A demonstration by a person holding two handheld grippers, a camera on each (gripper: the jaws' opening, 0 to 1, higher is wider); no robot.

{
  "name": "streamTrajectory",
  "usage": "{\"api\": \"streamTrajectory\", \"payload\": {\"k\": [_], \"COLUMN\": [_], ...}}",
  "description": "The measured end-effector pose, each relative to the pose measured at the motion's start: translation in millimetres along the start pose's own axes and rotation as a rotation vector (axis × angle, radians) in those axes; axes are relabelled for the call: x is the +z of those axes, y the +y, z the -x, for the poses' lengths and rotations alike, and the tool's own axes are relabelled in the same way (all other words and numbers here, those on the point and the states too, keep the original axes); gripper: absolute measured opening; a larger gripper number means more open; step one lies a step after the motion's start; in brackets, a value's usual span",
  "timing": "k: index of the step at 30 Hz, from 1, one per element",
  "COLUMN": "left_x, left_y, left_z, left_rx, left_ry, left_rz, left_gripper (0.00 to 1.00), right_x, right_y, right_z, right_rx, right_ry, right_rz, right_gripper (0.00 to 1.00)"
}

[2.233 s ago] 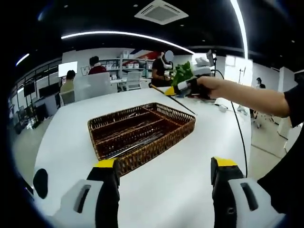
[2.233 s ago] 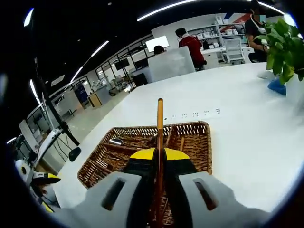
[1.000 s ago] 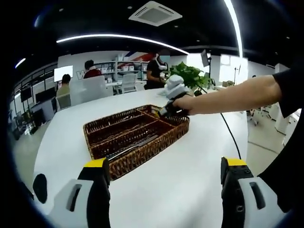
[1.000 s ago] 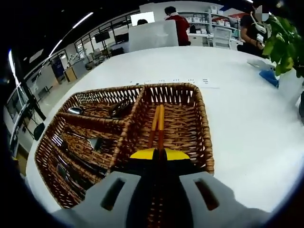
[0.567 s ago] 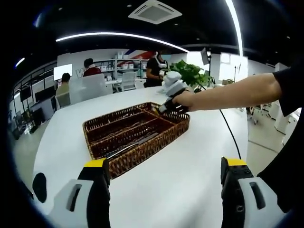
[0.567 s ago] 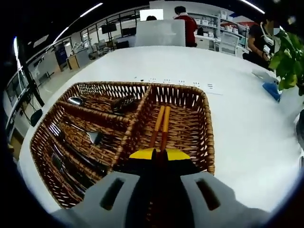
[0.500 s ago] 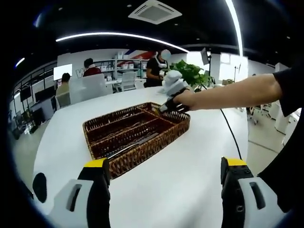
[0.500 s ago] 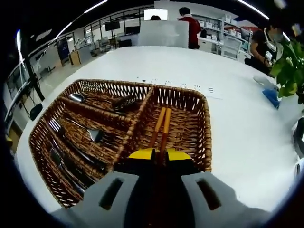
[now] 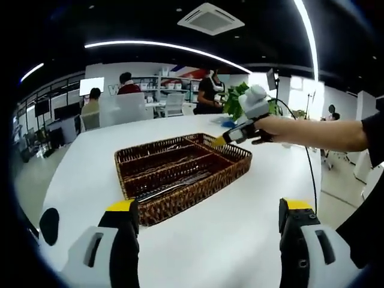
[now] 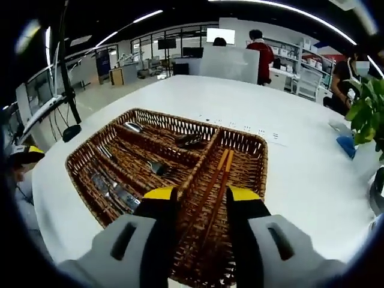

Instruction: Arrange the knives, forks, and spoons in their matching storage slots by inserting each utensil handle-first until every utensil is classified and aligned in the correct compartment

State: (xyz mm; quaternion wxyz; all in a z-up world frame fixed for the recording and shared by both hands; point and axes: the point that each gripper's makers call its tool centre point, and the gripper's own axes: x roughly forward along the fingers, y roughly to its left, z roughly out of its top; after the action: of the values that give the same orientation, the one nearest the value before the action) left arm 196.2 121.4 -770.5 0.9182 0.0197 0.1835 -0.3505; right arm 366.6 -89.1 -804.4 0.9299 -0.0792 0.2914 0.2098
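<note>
a white surface [image 9: 240, 216] carries the wicker tray [image 10: 246, 157], its long slots holding silver cutlery [image 10: 114, 189] and its end compartment a pair of wooden chopsticks [image 10: 217, 180]. the right gripper [image 10: 199, 197] hangs over that compartment, fingers parted around the chopsticks, on an outstretched arm [image 9: 318, 133]; the left gripper [image 9: 207, 210] hovers low, fingers wide and empty

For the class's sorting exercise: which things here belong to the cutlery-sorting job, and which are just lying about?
Job:
wicker cutlery basket
chopsticks
spoon
metal cutlery
right gripper, open

Lying about:
potted plant
white table
people at desks
</note>
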Motion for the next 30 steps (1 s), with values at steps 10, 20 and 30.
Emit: {"api": "streamTrajectory", "payload": {"k": [10, 20, 30], "left_x": [-0.2, 10.4, 13.0], "left_y": [5.6, 18.0, 28.2], "left_z": [1, 9, 18], "left_rx": [0.024, 0.046, 0.066], "left_ry": [-0.005, -0.015, -0.029], "left_rz": [0.003, -0.008, -0.007], "left_gripper": [0.99, 0.99, 0.99], "right_x": [-18.8, -31.0, -65.4], "right_y": [20, 36, 44], "right_z": [39, 86, 125], "right_rx": [0.055, 0.066, 0.082], "right_ry": [-0.066, -0.144, -0.125], "right_rz": [-0.002, 0.013, 0.05], "right_gripper": [0.55, 0.8, 0.99]}}
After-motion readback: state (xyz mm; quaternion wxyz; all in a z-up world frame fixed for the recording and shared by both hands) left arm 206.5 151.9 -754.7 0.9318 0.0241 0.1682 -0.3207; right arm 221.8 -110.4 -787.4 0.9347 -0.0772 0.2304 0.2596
